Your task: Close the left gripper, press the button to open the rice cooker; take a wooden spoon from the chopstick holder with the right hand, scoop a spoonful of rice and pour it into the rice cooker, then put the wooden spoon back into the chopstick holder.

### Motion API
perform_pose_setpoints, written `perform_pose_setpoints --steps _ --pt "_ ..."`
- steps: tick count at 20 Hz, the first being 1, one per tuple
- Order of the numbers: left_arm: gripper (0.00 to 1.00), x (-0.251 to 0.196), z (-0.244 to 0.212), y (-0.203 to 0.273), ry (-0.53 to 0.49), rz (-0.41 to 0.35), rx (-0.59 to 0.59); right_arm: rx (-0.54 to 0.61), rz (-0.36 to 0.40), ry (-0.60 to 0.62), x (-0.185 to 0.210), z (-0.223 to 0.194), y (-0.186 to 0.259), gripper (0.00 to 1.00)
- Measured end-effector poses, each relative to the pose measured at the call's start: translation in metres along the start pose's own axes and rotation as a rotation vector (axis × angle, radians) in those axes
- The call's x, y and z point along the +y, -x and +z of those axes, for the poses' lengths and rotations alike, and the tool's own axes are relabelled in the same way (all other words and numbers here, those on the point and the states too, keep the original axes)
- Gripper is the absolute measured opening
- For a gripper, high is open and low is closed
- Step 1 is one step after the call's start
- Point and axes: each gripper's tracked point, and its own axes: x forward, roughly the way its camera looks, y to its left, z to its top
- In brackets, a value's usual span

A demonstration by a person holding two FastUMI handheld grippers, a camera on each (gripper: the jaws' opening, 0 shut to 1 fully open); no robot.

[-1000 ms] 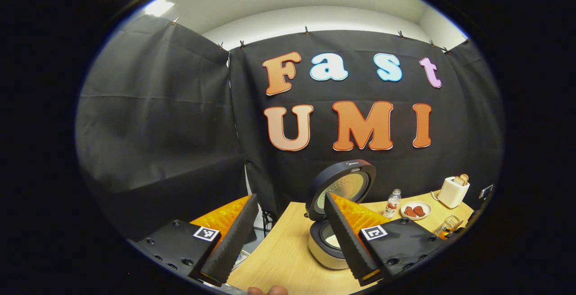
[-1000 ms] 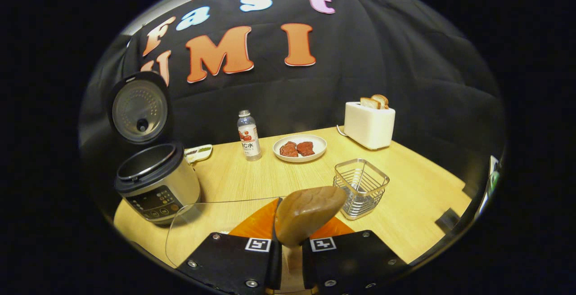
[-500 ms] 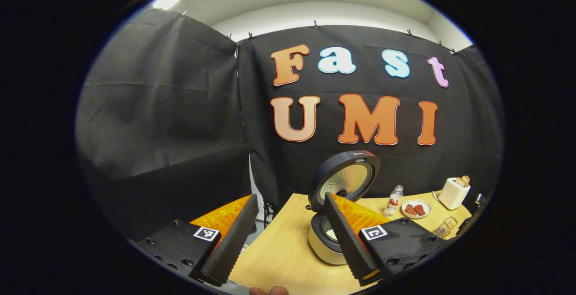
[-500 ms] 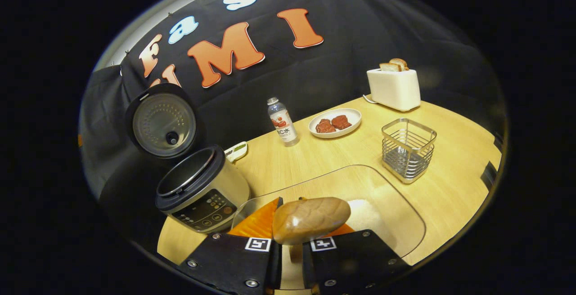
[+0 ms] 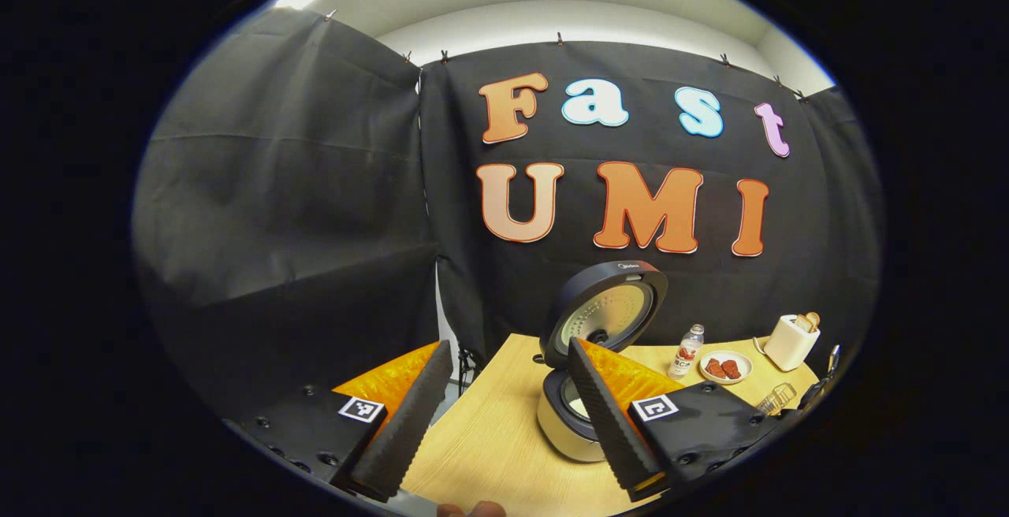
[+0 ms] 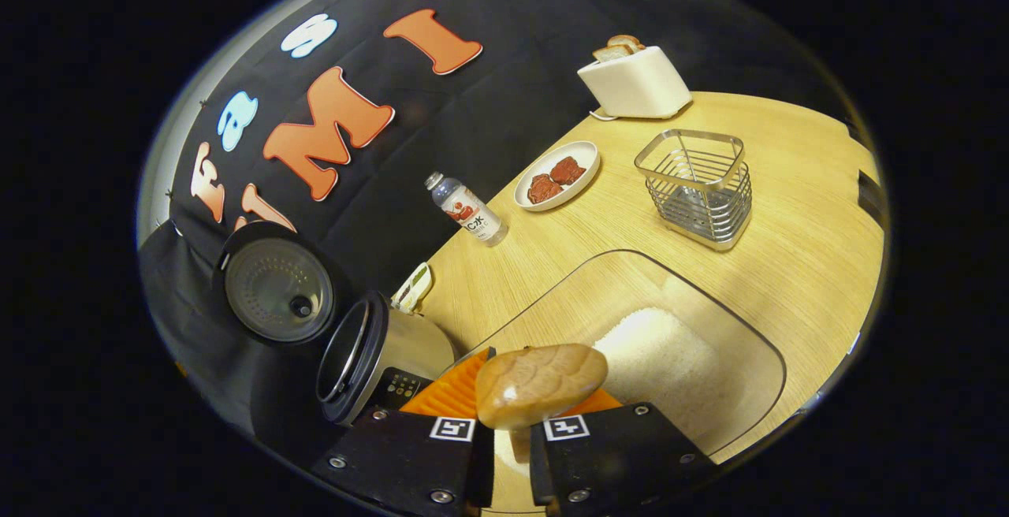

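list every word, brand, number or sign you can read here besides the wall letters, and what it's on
Rice cooker lid: a small brand mark on its top rim, too blurred to read.
Rice cooker control panel: button marks, too small to read.
Bottle: a printed label, too small to read.
Square tags: black-and-white patterns, no words.

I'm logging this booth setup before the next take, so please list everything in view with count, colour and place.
rice cooker: one, silver with dark rim, lid up, table's left end
clear container: one, transparent, white rice inside, near edge
rice: one white heap, in the container
wire holder: one, metal, beyond the container
plate: one, white, two red pieces on it
bottle: one, clear, by the wall
toaster: one, white, bread in it, far corner
table: one, light wood
wooden spoon: one, brown, in the right gripper
left gripper: open
right gripper: shut on the spoon
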Motion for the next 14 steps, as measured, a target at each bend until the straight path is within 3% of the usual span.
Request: perform_pose_setpoints --steps 2,6,9,11,12,14 --pt "0.96 -0.003 0.005 -0.002 -0.005 -0.007 -0.011 0.012 0.005 -0.021 -0.003 0.004 0.003 0.18" --pt "0.98 -0.008 0.009 -0.004 -0.019 -0.012 -0.024 0.005 0.011 -0.176 -0.008 0.027 0.007 0.18" --pt "0.95 -0.013 0.015 -0.005 -0.022 -0.025 -0.035 -0.016 -0.001 -0.201 -0.014 0.04 0.012 0.18" --pt "1.0 -0.015 0.02 -0.005 -0.032 -0.029 -0.049 -0.021 0.006 -0.235 -0.015 0.05 0.017 0.13" --pt "1.0 -0.015 0.022 -0.004 -0.036 -0.029 -0.054 -0.025 0.011 -0.25 -0.015 0.055 0.02 0.18" --pt "0.98 -0.016 0.025 -0.005 -0.037 -0.031 -0.06 -0.039 0.017 -0.259 -0.011 0.062 0.024 0.17"
